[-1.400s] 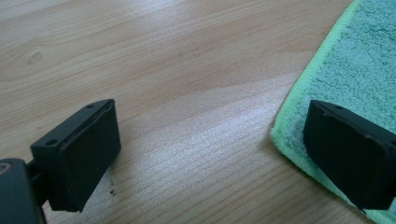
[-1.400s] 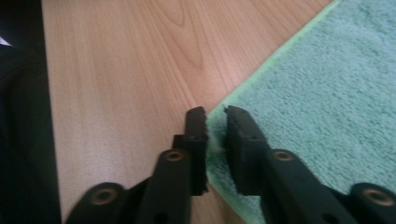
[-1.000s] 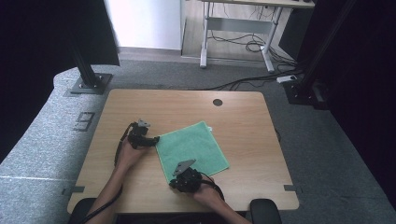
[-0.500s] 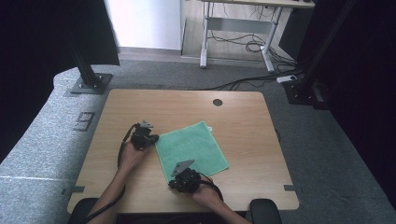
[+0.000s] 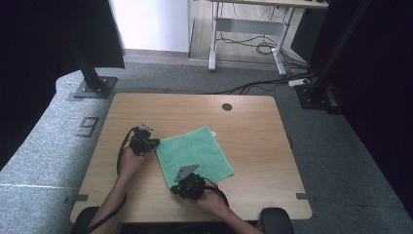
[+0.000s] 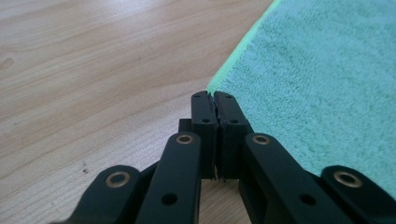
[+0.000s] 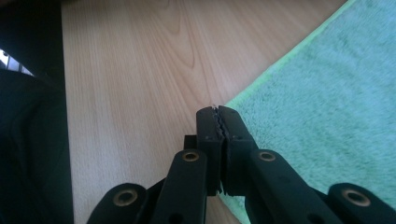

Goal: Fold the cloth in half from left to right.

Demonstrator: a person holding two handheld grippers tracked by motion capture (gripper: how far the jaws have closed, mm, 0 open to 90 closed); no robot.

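On wooden table (image 5: pixel 253 126), green cloth (image 5: pixel 195 153).

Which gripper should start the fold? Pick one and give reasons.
Right gripper, narrowly: both are shut on green cloth corners, but it holds the near corner, with the cloth lying ahead; the left gripper holds the side corner.

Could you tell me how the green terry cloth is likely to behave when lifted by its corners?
The green terry cloth lies thin and flat on the wooden table, so it is probably floppy and will sag. Its looped pile suggests little slipping. It seems light.
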